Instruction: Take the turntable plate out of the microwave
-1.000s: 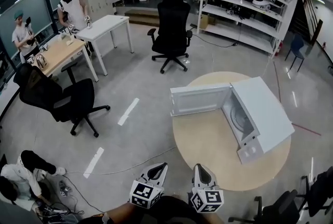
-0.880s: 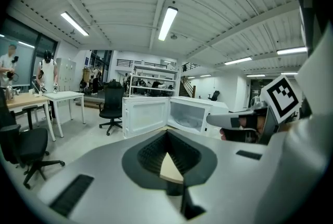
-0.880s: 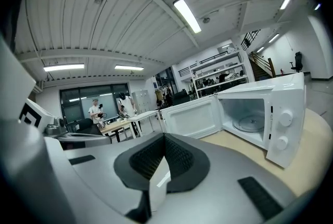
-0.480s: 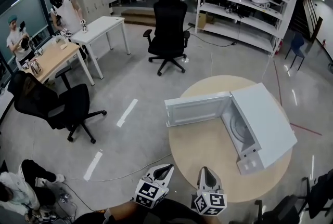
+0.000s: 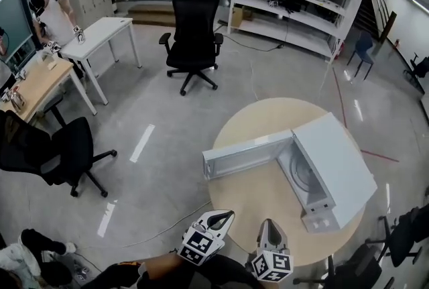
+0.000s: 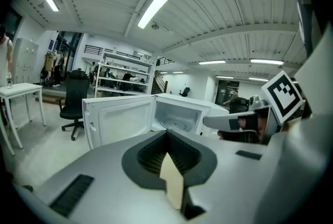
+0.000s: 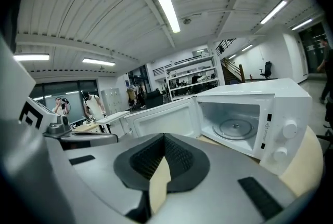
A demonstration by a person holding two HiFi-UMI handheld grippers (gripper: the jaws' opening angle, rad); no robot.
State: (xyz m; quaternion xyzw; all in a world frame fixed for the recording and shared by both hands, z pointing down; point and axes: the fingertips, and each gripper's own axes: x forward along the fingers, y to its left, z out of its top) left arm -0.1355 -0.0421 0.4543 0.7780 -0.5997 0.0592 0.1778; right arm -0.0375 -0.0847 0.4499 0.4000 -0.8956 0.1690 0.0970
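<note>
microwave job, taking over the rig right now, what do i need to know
Left gripper: shut, empty, near the table's near edge, clear of the microwave.
Right gripper: shut, empty, beside the left one.
Things: the microwave stands on the round table with its door swung wide open. The turntable plate lies inside on the oven floor.
Done: door open.
Left: open the jaws, reach in, grip the plate and bring it out.

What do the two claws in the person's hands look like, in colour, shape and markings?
The left claw and right claw are alike: pale grey, tapering shells with black ribbed pads inside. Each carries a cube with black-and-white square markers.
</note>
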